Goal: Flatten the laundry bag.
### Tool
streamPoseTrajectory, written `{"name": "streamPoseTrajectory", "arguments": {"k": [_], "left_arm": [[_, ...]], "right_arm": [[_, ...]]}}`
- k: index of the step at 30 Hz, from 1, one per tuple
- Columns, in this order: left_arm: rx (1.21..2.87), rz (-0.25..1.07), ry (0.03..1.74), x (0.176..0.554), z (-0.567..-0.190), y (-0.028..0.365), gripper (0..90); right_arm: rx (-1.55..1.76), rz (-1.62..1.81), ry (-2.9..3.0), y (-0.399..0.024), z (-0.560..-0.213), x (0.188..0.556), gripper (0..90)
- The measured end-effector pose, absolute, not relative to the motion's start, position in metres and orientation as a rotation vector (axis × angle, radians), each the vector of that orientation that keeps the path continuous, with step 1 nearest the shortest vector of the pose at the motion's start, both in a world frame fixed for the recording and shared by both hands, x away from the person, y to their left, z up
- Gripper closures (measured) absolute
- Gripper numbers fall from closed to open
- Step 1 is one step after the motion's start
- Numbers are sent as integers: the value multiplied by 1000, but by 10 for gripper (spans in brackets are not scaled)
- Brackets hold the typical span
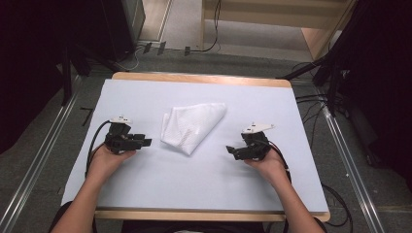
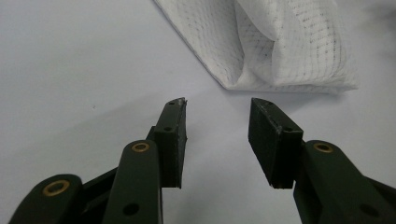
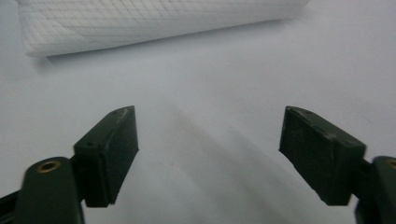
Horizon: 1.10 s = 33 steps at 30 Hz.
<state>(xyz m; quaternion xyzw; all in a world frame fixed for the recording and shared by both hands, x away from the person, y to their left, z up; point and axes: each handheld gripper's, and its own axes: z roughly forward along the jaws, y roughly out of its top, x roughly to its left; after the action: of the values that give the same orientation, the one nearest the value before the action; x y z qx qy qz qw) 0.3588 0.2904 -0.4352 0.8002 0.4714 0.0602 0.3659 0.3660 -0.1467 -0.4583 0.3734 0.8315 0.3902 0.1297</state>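
White covers the table (image 1: 204, 179), and on the left side the left gripper (image 1: 145, 142) sits in a hand with its jaws spread apart and nothing between them, pointing at the folded white cloth (image 1: 192, 126) that lies in the middle of the table, a bit toward the far edge. In the left gripper view the cloth (image 2: 275, 46) is just past the jaw tips and its top is cut off, so its whole shape is hard to see there. On the right side the right gripper (image 1: 232, 150) is spread wide with nothing in it too, and in the right gripper view the cloth (image 3: 140, 23) is a blurry strip, apart from the jaws.
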Motion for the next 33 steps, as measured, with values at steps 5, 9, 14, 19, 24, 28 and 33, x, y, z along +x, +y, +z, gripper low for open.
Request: {"name": "streamPoseTrajectory", "arguments": {"k": [5,9,14,19,24,28,33], "left_arm": [[2076,160,1190,358,-435,287,505],[2074,145,1191,359,-436,287,412],[2043,115,1203,361,-436,289,373],[2065,121,1194,361,-437,287,365],[2075,119,1184,360,-437,286,364],[2083,117,1173,362,-437,285,364],[2083,100,1176,363,-437,283,365]], "right_arm": [[1084,1135,2419,-145,-456,364,308],[1076,1137,2424,-143,-455,363,353],[1083,1130,2432,-142,-455,363,390],[1095,1128,2429,-143,-454,363,413],[1098,1125,2434,-142,-455,363,420],[1094,1128,2444,-141,-455,363,426],[1109,1126,2455,-143,-455,362,456]]}}
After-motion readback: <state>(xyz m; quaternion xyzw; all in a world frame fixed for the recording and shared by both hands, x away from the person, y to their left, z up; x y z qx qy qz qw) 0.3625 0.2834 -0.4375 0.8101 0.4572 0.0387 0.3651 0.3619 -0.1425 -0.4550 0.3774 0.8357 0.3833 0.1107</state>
